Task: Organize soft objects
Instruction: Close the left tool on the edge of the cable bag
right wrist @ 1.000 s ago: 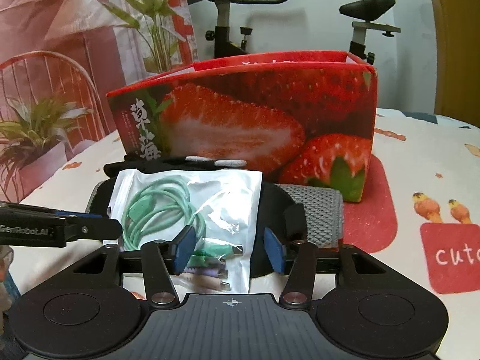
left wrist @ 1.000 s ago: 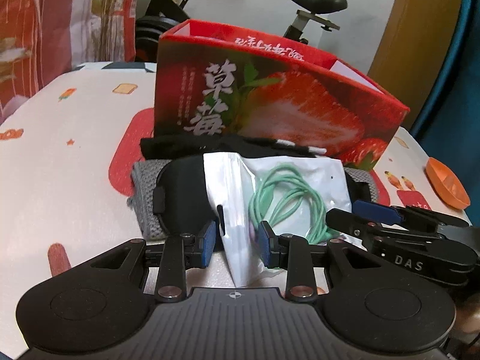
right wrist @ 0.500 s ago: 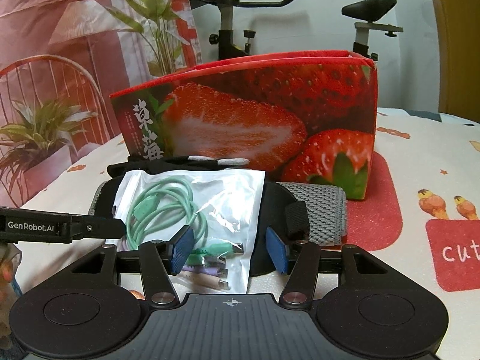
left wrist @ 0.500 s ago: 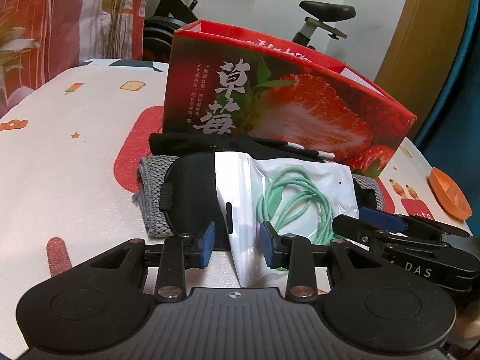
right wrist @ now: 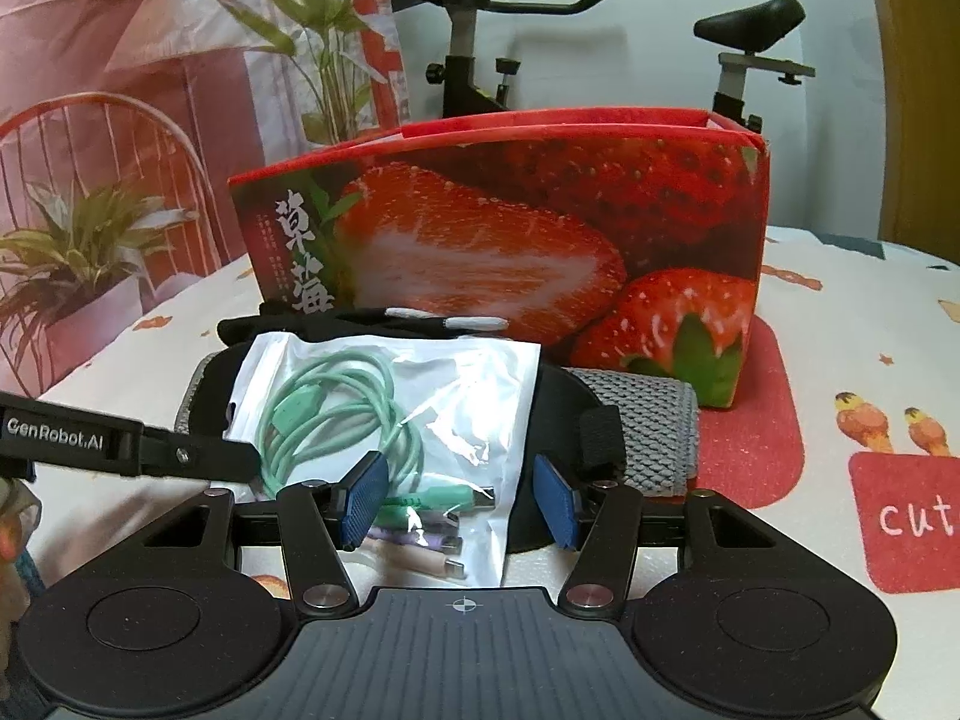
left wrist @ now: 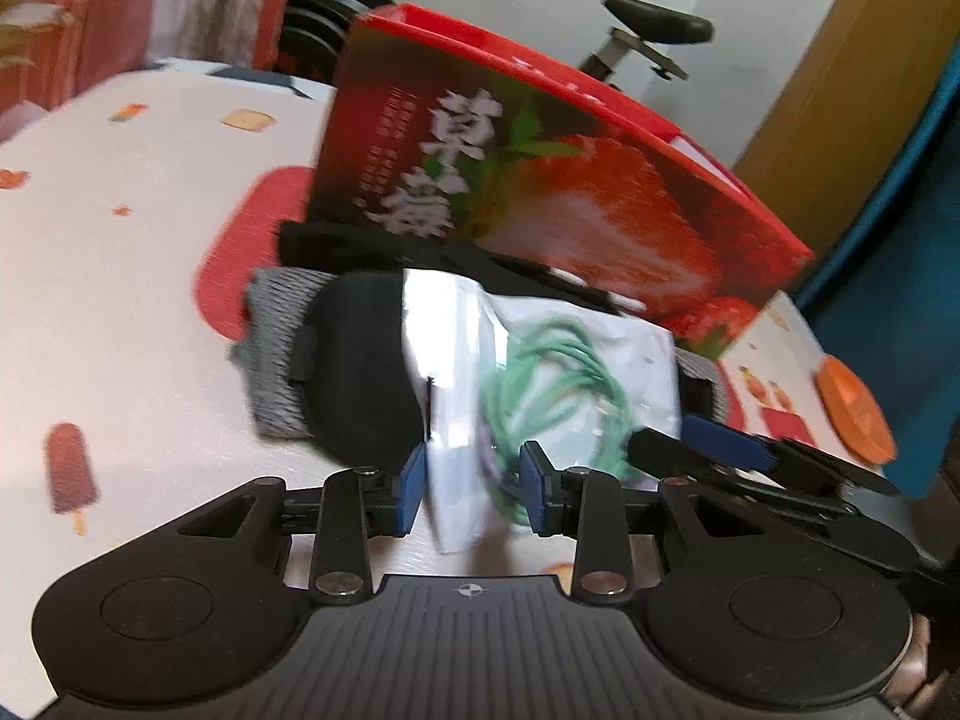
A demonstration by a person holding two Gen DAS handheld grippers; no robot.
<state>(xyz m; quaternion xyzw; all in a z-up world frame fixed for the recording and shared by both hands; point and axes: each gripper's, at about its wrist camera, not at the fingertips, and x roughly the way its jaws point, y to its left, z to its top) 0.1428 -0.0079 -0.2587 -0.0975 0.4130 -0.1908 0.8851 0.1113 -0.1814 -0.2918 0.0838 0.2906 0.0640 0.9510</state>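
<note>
A clear plastic bag with a coiled green cable [right wrist: 384, 420] lies on top of a black eye mask [right wrist: 558, 414], which lies on a grey knitted cloth [right wrist: 648, 426]. A black garment [right wrist: 336, 321] lies behind them against the strawberry box [right wrist: 540, 222]. My left gripper [left wrist: 474, 495] is open, its pads either side of the bag's near left corner [left wrist: 456, 480]. My right gripper [right wrist: 459, 501] is open around the bag's near right end. The left gripper's finger [right wrist: 120, 447] shows at the left of the right wrist view; the right gripper's fingers [left wrist: 750, 456] show in the left wrist view.
The open red strawberry box [left wrist: 540, 180] stands just behind the pile on a printed tablecloth [left wrist: 120, 300]. An orange dish [left wrist: 855, 414] sits at the table's right edge. An exercise bike [right wrist: 480, 60], plants and a red chair stand beyond the table.
The left gripper has moved closer to the bag, its view now blurred and tilted. The right gripper has edged slightly forward. Both stay open.
</note>
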